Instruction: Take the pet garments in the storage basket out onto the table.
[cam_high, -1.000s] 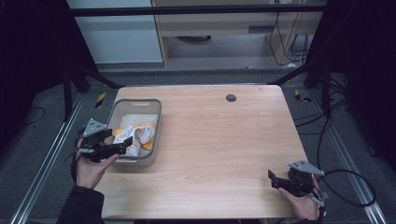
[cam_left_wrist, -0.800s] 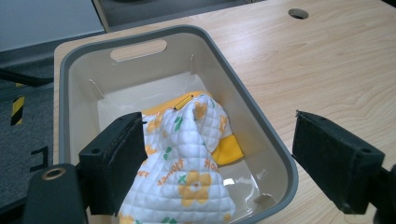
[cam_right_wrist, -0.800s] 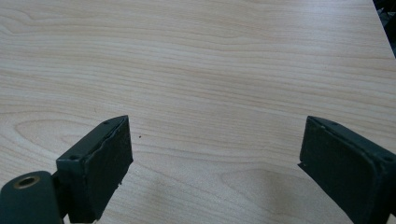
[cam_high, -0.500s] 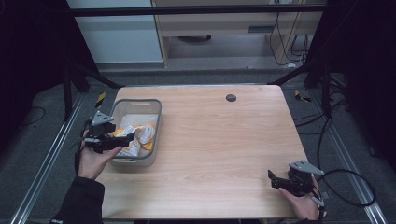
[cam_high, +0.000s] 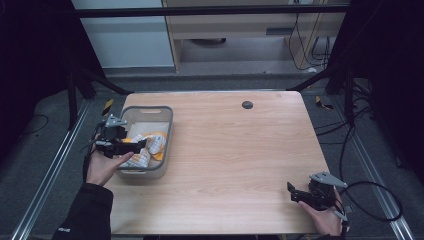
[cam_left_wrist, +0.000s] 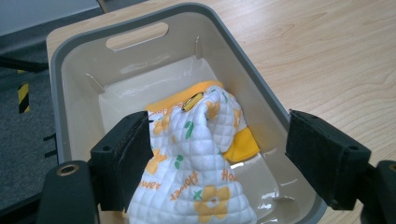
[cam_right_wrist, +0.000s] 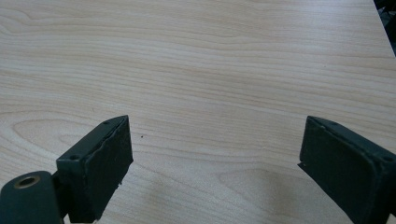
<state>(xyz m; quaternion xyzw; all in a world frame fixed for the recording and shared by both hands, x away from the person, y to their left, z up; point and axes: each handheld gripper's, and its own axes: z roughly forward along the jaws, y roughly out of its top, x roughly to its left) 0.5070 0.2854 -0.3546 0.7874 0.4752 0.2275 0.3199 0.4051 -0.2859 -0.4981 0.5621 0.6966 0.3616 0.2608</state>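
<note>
Left gripper (cam_left_wrist: 219, 163) straddles quilted white-and-yellow flowered cloth (cam_left_wrist: 196, 177).

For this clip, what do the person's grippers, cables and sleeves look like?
Both are black handheld tools. The left gripper and right gripper each carry a grey three-cornered plate on top and end in two blocky black jaws with flat pads; a brass-coloured ring sits by one jaw base. A black cable loops from the right one. The left arm wears a dark sleeve with a small pale cuff mark.
</note>
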